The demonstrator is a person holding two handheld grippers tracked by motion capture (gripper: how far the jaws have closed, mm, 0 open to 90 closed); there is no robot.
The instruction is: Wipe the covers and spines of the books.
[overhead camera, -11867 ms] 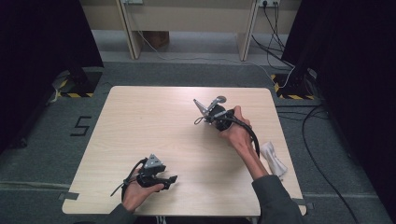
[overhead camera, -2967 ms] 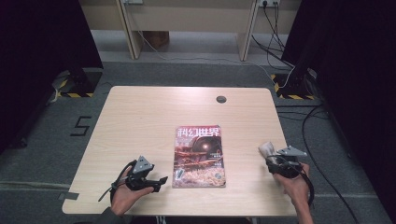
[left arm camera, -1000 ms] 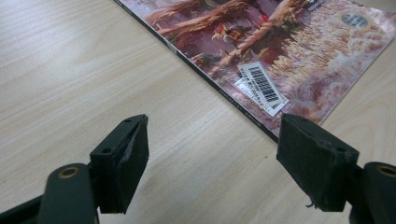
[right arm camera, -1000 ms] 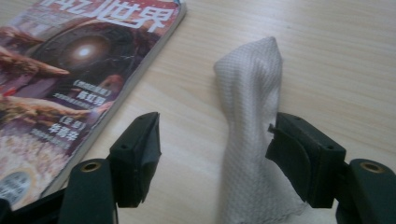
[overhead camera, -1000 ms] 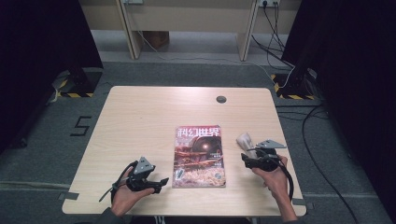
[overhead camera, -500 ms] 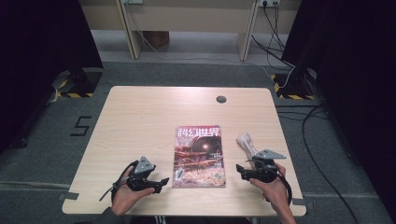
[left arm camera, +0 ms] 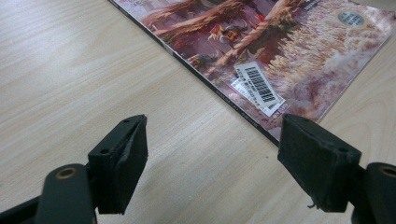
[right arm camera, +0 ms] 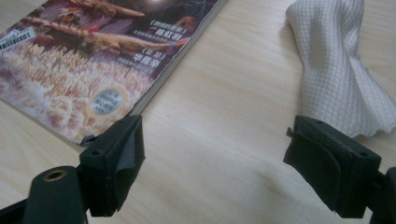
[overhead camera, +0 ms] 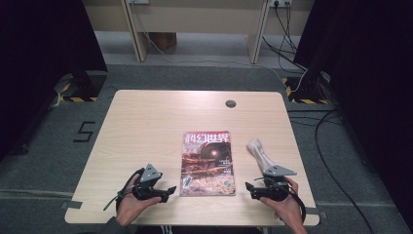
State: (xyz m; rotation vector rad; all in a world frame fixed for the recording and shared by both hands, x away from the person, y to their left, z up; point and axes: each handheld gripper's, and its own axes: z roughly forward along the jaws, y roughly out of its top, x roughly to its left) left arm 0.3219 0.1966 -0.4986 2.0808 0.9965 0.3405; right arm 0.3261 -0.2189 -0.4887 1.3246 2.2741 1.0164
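Note:
A magazine [overhead camera: 207,163] with a colourful cover lies flat at the middle front of the wooden table [overhead camera: 146,122]. My left gripper [overhead camera: 168,191] rests just left of its near corner, open, with bare wood between the jaws. In the left gripper view [left arm camera: 212,154] the magazine's barcode corner [left arm camera: 261,51] lies just ahead. My right gripper [overhead camera: 249,187] sits right of the magazine, open; its jaws have just been opening and nothing is between them. A pale waffle-weave cloth [overhead camera: 260,153] lies bunched beyond it. The right gripper view [right arm camera: 217,149] has the magazine [right arm camera: 93,56] ahead left and the cloth [right arm camera: 336,70] ahead right.
A small dark round grommet [overhead camera: 230,103] sits near the table's far edge. Cables [overhead camera: 336,146] trail over the grey carpet to the right of the table. A taped "5" [overhead camera: 85,131] marks the floor on the left.
The right gripper let go of the cloth, which now lies on the table, and drew back toward the front edge. The left gripper stayed where it was.

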